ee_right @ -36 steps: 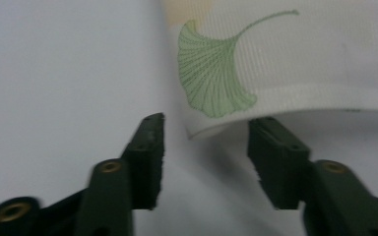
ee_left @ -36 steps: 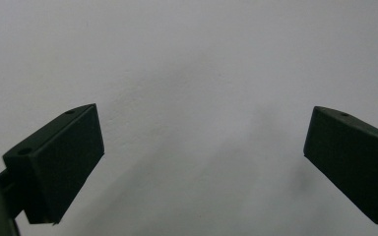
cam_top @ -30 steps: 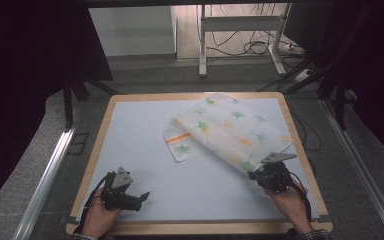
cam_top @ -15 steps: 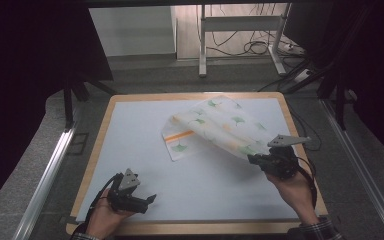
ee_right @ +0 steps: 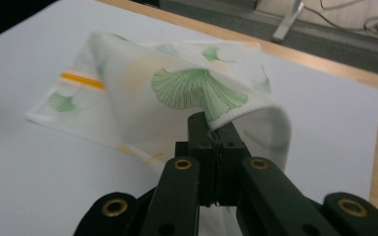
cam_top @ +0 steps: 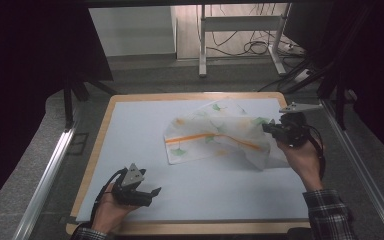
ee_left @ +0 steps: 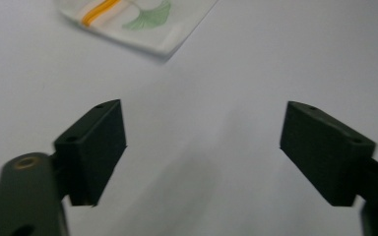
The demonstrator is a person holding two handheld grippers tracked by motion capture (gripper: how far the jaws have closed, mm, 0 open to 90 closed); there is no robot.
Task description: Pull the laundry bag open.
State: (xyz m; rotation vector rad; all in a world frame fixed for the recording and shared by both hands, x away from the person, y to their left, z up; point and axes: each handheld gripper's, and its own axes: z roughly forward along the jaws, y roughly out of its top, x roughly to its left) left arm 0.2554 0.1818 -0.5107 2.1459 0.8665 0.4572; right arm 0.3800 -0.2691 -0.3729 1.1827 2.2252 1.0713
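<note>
Right fingers clamp cloth | left fingers wide apart, empty

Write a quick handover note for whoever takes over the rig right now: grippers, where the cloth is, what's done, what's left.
Right gripper: shut on an edge of the leaf-print cloth, lifted and arched over the rest.
Left gripper: open, holding nothing, low over the white mat near the front left.
Cloth: partly folded, right of centre on the mat.
Done: edge picked up.
Left: probably lay the edge down to finish the fold.

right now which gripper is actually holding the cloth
The right gripper, shut on an edge of the leaf-print cloth and lifting it. The left gripper is open over bare mat.
</note>
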